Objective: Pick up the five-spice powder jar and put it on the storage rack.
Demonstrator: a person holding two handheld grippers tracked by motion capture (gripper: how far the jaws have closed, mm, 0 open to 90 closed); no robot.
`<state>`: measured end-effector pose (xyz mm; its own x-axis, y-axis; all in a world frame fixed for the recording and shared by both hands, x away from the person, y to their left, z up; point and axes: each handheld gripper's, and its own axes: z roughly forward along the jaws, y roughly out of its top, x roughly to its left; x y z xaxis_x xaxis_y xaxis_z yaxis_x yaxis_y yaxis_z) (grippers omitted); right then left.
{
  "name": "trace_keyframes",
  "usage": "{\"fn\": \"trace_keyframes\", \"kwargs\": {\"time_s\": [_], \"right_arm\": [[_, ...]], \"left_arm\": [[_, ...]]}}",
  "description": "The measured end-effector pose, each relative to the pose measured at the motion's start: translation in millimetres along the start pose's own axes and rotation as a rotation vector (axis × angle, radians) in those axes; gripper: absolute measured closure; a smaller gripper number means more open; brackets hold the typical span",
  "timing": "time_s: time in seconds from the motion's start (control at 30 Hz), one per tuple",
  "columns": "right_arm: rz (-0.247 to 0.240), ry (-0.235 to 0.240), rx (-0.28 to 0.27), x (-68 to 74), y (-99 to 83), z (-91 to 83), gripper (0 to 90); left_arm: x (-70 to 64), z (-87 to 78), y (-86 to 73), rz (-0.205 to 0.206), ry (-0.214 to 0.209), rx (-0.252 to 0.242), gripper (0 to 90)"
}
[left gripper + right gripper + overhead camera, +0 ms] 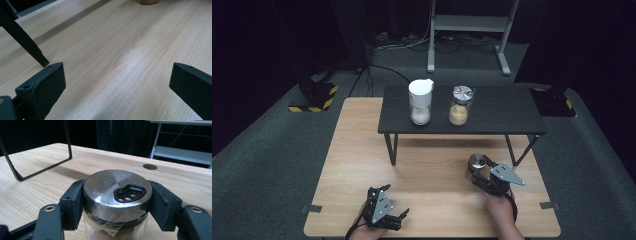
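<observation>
The right gripper (117, 202) was clamped on the metal lid of a glass shaker jar (117, 192), which stood on the wooden table (432, 175) before the black shelf (502, 112). The left gripper (117, 82) rested with jaws wide apart over bare wood.

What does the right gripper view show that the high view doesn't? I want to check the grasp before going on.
Right gripper view alone: the right gripper's fingers pressed on both sides of the shaker jar's steel lid, its black pour opening, and clear tape at the rim. High view alone: the white-lidded jar and the second steel-lidded jar on the black shelf, and the left gripper, open. Both: the held jar, the wooden table, a shelf leg.
</observation>
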<state>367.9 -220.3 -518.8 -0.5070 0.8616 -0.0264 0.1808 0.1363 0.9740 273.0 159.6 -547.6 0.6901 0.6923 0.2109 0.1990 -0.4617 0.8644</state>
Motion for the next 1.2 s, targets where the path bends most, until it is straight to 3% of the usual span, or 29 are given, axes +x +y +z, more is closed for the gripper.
{"fn": "trace_keyframes", "kwargs": {"time_s": [1.2], "right_arm": [[-0.021, -0.005, -0.099, 3.9, 26.4, -49.5, 34.3]], "left_arm": [[0.4, -0.5, -0.3, 0.001, -0.004, -0.004, 0.7]]}}
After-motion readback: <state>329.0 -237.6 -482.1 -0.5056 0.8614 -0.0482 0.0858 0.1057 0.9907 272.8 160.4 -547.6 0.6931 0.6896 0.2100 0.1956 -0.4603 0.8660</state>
